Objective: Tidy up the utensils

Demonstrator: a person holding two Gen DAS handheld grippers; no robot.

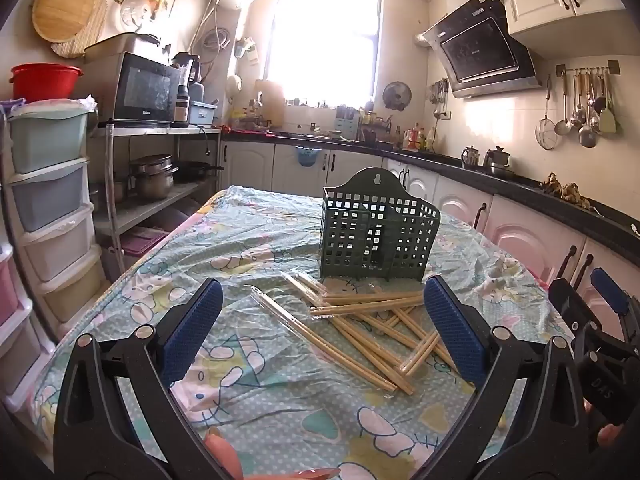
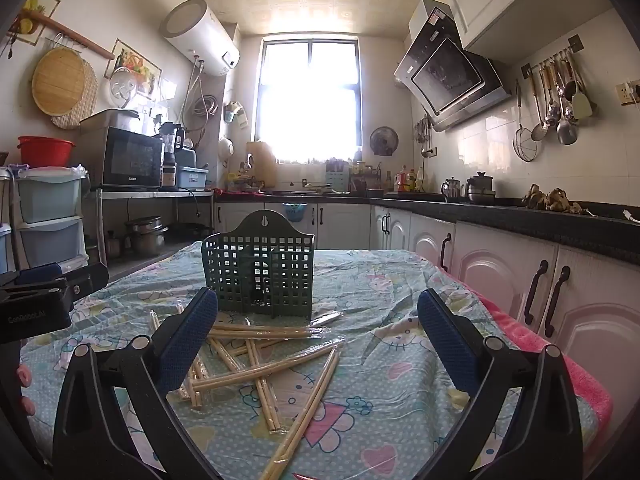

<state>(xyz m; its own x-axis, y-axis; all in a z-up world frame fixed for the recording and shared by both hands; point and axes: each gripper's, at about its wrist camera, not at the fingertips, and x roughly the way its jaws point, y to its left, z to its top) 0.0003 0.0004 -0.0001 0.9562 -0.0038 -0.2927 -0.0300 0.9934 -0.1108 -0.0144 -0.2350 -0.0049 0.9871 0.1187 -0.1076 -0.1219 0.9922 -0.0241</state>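
Observation:
A green lattice utensil caddy (image 1: 376,236) (image 2: 260,268) stands upright and empty on the table, which has a cartoon-print cloth (image 1: 248,240) (image 2: 384,280). In front of it lies a loose pile of bamboo chopsticks in clear sleeves (image 1: 360,320) (image 2: 264,364), crossing each other. My left gripper (image 1: 323,292) hovers open before the pile, holding nothing. My right gripper (image 2: 318,300) is also open and empty, with the pile below and left of its gap. Each gripper shows at the edge of the other's view: the right gripper (image 1: 584,292) and the left gripper (image 2: 60,274).
White cabinets under a black counter (image 2: 520,220) run along the right of the table. A metal shelf with a microwave (image 1: 140,92) and stacked plastic drawers (image 1: 52,200) stand on the left. A pink towel (image 2: 568,372) hangs over the table's right edge.

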